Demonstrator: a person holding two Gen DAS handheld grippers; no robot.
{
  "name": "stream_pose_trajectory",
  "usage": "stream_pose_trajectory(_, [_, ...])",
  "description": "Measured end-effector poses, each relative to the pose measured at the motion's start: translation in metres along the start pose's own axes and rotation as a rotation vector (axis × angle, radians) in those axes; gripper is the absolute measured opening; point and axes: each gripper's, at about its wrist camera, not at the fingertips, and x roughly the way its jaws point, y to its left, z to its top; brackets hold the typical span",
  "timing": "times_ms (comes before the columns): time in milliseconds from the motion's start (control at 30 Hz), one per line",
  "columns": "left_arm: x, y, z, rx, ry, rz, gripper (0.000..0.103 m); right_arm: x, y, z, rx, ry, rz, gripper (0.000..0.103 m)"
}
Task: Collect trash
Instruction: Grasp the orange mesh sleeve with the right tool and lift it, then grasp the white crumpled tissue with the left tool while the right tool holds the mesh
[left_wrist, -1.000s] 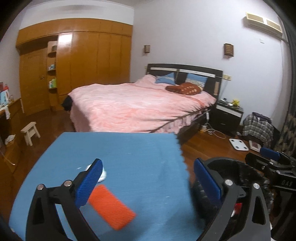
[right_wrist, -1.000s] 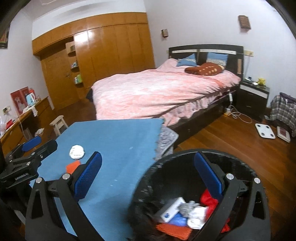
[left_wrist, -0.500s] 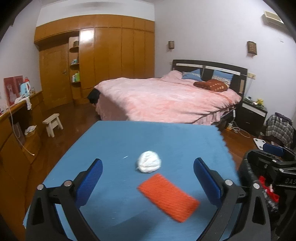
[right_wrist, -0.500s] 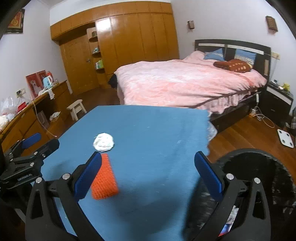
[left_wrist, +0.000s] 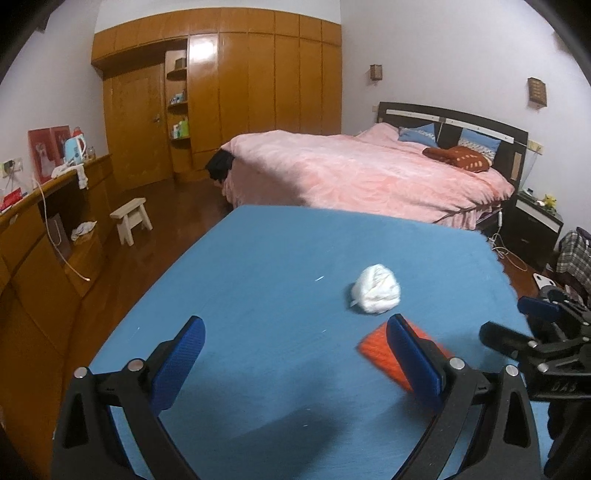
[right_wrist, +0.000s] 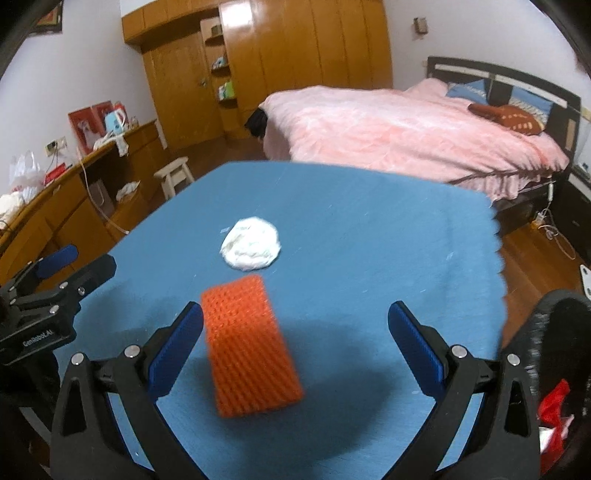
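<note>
On the blue felt-like desk (right_wrist: 369, 229) lie 2 pieces of trash: a crumpled white paper ball (right_wrist: 252, 247) and, just beside it, a flat orange rectangle with a knobbly woven texture (right_wrist: 249, 345). The right tool (right_wrist: 295, 347) and left tool (left_wrist: 291, 362) both hang released and empty above the desk. Compared with 1 second ago, the round black bin (right_wrist: 557, 332) has slid from the centre of the right view to its right edge.

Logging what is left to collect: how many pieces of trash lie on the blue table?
2: a white crumpled wad near the middle of the blue table, and an orange textured piece just in front of it, nearer the right gripper.
</note>
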Motion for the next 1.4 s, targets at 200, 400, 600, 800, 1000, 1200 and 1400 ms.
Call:
stream_pose_trajectory(200, [0.01, 0.015, -0.006, -0.017, 0.025, 0.015, 0.097, 0.024, 0.014, -0.006, -0.027, 0.05, 0.023, 0.097])
stream_pose_trajectory(400, [0.016, 0.024, -0.009, -0.031, 0.041, 0.025, 0.097, 0.043, 0.023, -0.011, -0.047, 0.11, 0.034, 0.097])
stream_pose_trajectory(600, [0.02, 0.029, -0.012, -0.042, 0.047, 0.024, 0.097, 0.054, 0.03, -0.018, -0.073, 0.167, 0.034, 0.097])
stream_pose_trajectory(800, [0.02, 0.03, -0.014, -0.052, 0.053, 0.021, 0.097, 0.056, 0.034, -0.023, -0.09, 0.2, 0.046, 0.074])
stream_pose_trajectory(1000, [0.02, 0.028, -0.014, -0.049, 0.049, 0.022, 0.097, 0.053, 0.032, -0.025, -0.091, 0.201, 0.056, 0.045])
stream_pose_trajectory(1200, [0.016, 0.02, -0.011, -0.042, 0.045, 0.016, 0.097, 0.048, 0.029, -0.025, -0.081, 0.212, 0.081, 0.023])
stream_pose_trajectory(1400, [0.01, 0.01, -0.006, -0.034, 0.036, 0.005, 0.096, 0.037, 0.019, -0.023, -0.033, 0.194, 0.092, 0.023])
